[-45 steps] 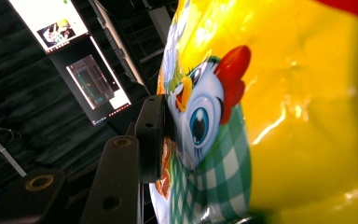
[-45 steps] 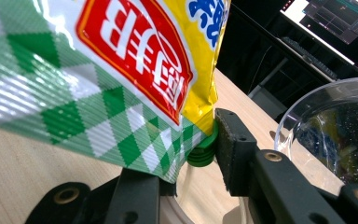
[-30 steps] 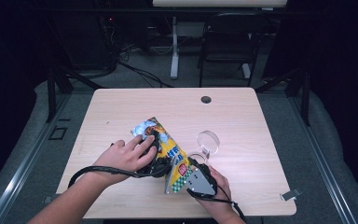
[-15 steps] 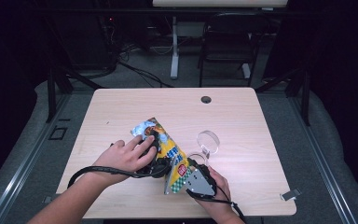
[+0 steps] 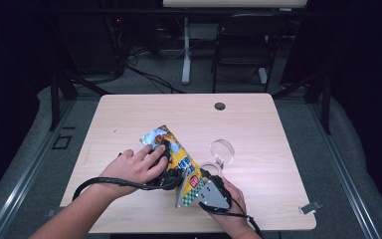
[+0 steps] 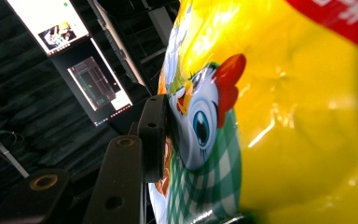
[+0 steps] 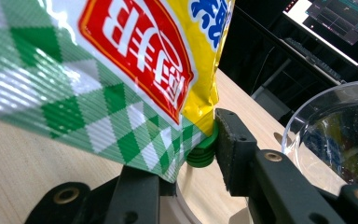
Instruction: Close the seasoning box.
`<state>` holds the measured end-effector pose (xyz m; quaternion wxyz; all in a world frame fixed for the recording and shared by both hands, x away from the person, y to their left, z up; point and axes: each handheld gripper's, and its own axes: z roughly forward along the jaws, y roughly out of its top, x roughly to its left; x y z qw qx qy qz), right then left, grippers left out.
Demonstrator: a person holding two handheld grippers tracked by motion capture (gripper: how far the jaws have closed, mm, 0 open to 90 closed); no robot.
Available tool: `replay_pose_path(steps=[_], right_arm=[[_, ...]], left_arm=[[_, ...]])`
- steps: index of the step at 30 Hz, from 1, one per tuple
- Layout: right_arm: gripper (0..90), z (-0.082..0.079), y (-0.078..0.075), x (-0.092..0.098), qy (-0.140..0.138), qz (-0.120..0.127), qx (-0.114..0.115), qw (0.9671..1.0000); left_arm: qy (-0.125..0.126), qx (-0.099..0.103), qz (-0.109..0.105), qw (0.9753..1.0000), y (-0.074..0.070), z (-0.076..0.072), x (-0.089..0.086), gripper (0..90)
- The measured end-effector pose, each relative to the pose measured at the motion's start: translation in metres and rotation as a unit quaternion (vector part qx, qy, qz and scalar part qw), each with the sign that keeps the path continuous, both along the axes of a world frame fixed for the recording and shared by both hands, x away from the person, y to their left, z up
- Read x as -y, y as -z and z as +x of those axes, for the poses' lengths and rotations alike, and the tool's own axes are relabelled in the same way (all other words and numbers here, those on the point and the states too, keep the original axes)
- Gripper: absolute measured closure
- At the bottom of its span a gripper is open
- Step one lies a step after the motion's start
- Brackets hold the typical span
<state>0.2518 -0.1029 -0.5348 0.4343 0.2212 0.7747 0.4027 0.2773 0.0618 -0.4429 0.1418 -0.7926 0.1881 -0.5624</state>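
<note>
In the high view, the left hand (image 5: 137, 167) comes in from the lower left of the frame and holds the left gripper (image 5: 165, 167), which sits against the left side of the snack bag (image 5: 176, 159), a little below the centre of the frame. The snack bag is yellow with a green and white checked end, and it lies across the near half of the wooden counter (image 5: 129, 119), from the upper left to the lower right. In the left gripper view, one black jaw presses flat on the printed chicken face of the snack bag (image 6: 270, 116) in the middle of the frame, so the left gripper (image 6: 161, 135) is clamped on the bag; the other jaw is hidden behind the foil. Two lit screens (image 6: 74, 56) hang in the upper left of that view. Further right in the high view, the right gripper (image 5: 201, 186) with its grey plate meets the checked corner of the bag near the lower edge, held by the right hand (image 5: 231, 199). In the right gripper view, the checked corner of the snack bag (image 7: 98, 70) goes down between the two jaws, and the right gripper (image 7: 186, 149) is closed on it, with a green round part (image 7: 203, 151) just beside the right jaw. A clear plastic bowl (image 7: 335, 135) stands at the right of that view, and in the high view the clear plastic bowl (image 5: 222, 151) is just right of the bag.
</note>
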Motion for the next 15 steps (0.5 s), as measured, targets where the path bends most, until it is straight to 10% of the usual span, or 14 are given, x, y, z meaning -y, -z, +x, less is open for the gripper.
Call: replay_pose_path(steps=[15], right_arm=[[70.5, -0.0004, 0.0009, -0.0011, -0.003, 0.000, 0.001, 1.0000]], left_arm=[[0.000, 0.001, 0.006, 1.0000, 0.0005, -0.0022, 0.0006, 65.4]])
